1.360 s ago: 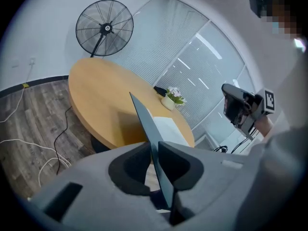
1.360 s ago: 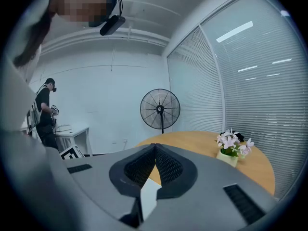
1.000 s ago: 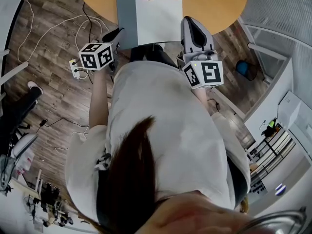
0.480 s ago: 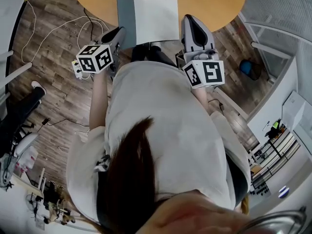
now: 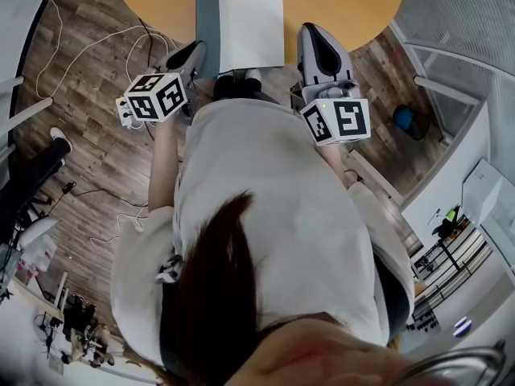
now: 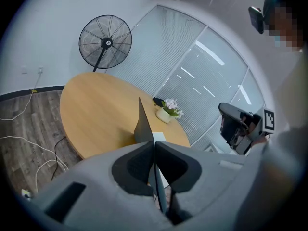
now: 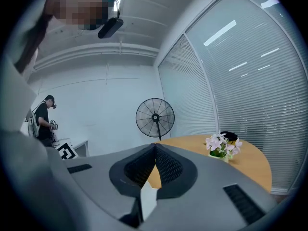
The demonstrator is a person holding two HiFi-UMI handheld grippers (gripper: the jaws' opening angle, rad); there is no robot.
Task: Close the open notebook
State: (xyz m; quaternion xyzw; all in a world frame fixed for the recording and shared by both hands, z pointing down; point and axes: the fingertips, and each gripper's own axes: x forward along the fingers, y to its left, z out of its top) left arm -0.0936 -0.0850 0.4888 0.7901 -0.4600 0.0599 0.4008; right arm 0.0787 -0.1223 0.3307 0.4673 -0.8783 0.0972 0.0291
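Observation:
The notebook [image 5: 251, 32] lies open at the near edge of the round wooden table [image 5: 338, 6], white page up. Its grey cover [image 5: 207, 30] on the left is raised off the table. My left gripper [image 5: 195, 52] is shut on the near edge of that cover. In the left gripper view the cover [image 6: 143, 124] stands upright as a thin dark sheet between the closed jaws of the left gripper [image 6: 154, 143]. My right gripper [image 5: 310, 32] hovers just right of the notebook, jaws shut with nothing in them. In its own view a sliver of white page [image 7: 147, 198] shows below the right gripper [image 7: 155, 146].
A small pot of flowers [image 6: 169, 109] and a dark object stand at the table's far side. A standing fan [image 6: 106, 40] is behind the table. Cables [image 5: 88, 47] and a power strip [image 5: 125, 111] lie on the wooden floor at left. A person [image 7: 45, 119] stands far off.
The left gripper has lifted the grey cover, so it now stands steeper and looks narrower from above. Both grippers have shifted a little toward the table.

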